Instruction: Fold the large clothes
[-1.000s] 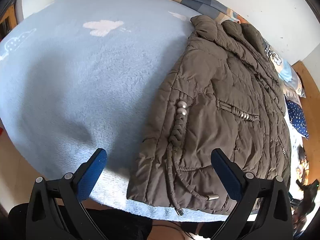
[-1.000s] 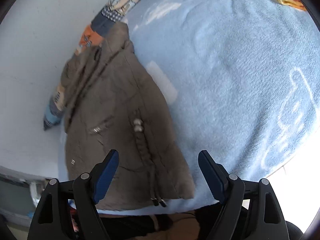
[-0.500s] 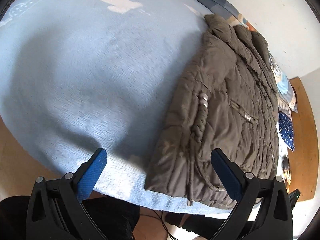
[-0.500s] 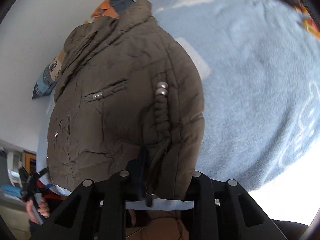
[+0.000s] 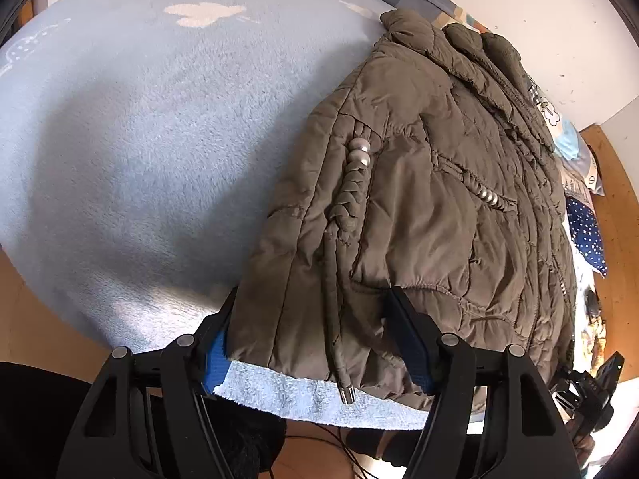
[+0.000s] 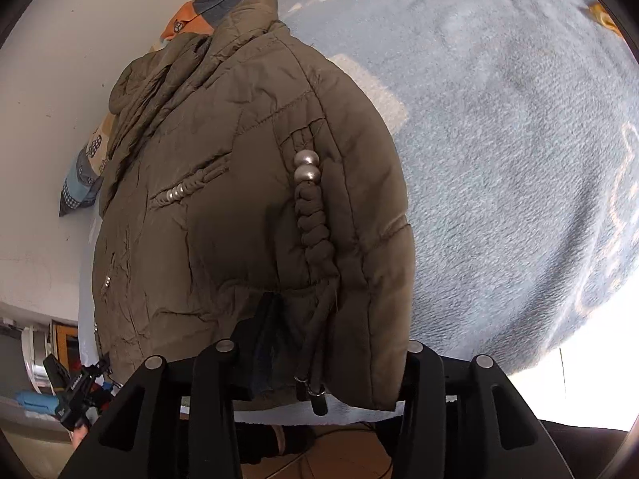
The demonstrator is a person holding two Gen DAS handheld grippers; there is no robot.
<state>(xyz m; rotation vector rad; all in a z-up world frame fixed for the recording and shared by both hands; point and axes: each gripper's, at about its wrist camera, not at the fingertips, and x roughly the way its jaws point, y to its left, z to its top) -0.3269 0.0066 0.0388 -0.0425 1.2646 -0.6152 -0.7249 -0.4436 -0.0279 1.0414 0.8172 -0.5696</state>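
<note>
An olive-brown padded jacket (image 5: 419,199) lies flat on a light blue fleece blanket (image 5: 139,139), collar far, hem near. A braided cord with silver beads (image 5: 355,183) runs down to the hem. My left gripper (image 5: 311,343) is closing on the hem's near corner. Its blue pads (image 5: 213,367) touch the fabric on both sides. In the right wrist view the jacket (image 6: 239,199) fills the left half. The hem and cord ends sit between the fingers of my right gripper (image 6: 331,359). Its jaws are opening, and fabric still drapes over both pads.
The blanket (image 6: 519,159) stretches wide beside the jacket. A patterned pillow (image 6: 207,4) lies along the white wall behind the collar. A hand holds a black device (image 6: 72,395) at the lower left edge. The wooden floor (image 5: 24,327) shows below the bed's near edge.
My left gripper came down onto the hem corner and its jaws narrowed around it. The right gripper clamped tight on the hem, then widened a little, with the fabric still between its fingers.
</note>
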